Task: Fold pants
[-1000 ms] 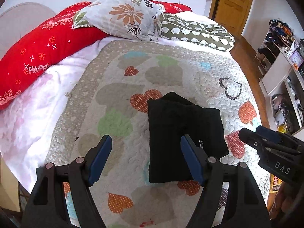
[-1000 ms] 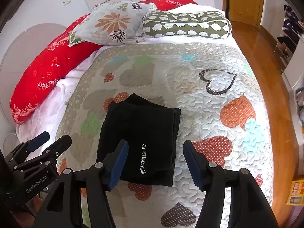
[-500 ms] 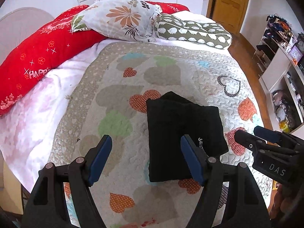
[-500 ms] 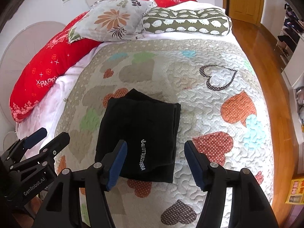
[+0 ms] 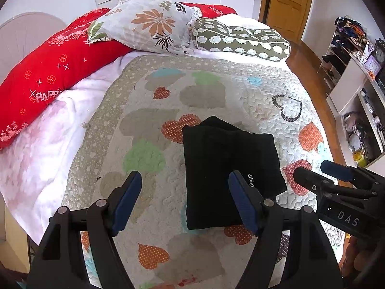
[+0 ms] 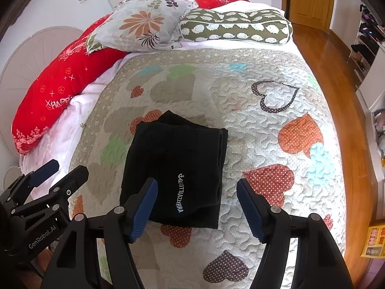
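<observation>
While both tools hang above the bed, little has changed over the last second: each has drawn back and up a touch, so the pants (image 5: pixel 228 173) look slightly smaller and stay a flat black packet on the quilt (image 5: pixel 144 96). I judge the folding done. The left hand-held gripper (image 5: pixel 184 198) has its jaws apart and empty, the pants ahead and to its right. The right hand-held gripper (image 6: pixel 197 208) is likewise spread and empty, the pants ahead, slightly left. Only the right view shows the full white lettering on the pants; only the left shows the shelves (image 5: pixel 356 77).
</observation>
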Action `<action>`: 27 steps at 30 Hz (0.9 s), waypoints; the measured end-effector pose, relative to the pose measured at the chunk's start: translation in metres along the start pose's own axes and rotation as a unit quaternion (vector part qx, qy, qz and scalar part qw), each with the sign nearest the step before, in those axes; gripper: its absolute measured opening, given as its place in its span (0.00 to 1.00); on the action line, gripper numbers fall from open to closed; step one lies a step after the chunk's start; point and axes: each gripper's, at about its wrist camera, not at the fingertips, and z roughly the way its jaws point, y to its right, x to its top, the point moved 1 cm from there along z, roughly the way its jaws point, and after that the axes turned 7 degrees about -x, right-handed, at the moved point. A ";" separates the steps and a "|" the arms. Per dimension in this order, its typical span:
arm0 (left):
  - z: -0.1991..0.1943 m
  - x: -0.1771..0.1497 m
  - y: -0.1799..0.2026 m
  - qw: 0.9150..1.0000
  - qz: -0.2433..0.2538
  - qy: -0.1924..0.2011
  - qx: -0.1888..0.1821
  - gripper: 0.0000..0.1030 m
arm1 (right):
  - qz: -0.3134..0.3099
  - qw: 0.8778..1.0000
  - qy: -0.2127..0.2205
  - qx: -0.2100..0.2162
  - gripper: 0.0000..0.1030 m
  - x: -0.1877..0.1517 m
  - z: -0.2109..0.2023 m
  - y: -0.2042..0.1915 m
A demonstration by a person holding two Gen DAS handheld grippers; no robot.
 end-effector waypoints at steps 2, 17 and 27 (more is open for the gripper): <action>0.000 0.000 0.000 1.000 0.000 0.000 -0.002 0.72 | -0.001 1.000 -0.001 0.000 0.68 0.000 0.000 0.000; 0.008 0.002 0.004 1.000 0.007 -0.012 -0.004 0.72 | -0.001 1.000 -0.013 -0.004 0.68 -0.002 0.008 0.003; 0.014 0.001 0.009 1.000 0.010 -0.019 -0.007 0.72 | 0.000 1.000 -0.021 -0.005 0.68 -0.001 0.014 0.007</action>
